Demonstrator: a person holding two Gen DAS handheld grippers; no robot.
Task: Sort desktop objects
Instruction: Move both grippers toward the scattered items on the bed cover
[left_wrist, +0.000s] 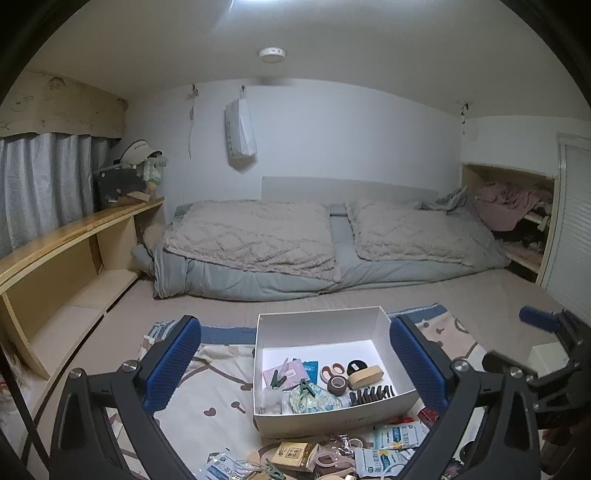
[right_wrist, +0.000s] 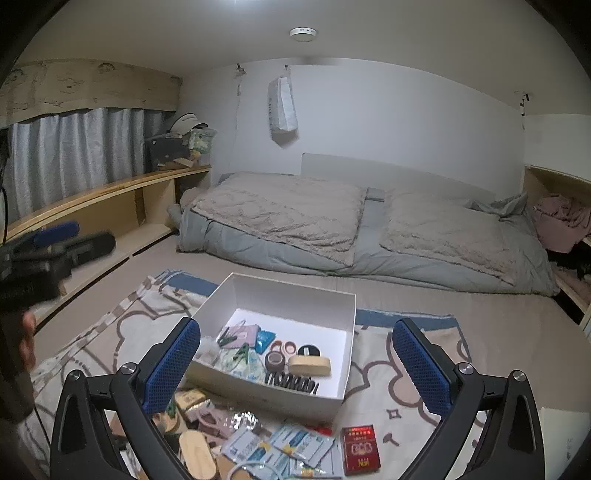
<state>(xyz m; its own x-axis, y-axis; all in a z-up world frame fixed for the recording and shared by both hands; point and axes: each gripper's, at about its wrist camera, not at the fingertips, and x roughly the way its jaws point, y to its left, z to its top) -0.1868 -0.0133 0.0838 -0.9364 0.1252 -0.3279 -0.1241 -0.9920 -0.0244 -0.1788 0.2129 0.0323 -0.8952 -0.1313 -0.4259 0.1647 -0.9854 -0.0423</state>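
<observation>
The white box (right_wrist: 280, 295) sits on the blanket (right_wrist: 373, 373), already part filled. Just in front of it lies the red pack (right_wrist: 360, 448): I judge it light and stiff, best gripped across its long sides. My right gripper (right_wrist: 297, 365) and left gripper (left_wrist: 295, 363) both hover above, wide open, holding nothing.

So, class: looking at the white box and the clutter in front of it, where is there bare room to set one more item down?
The white box is bare along its back wall and right side. The patterned blanket is free right of the box, beyond the red pack. It is crowded at the box's front-left and in the loose pile before it.
</observation>
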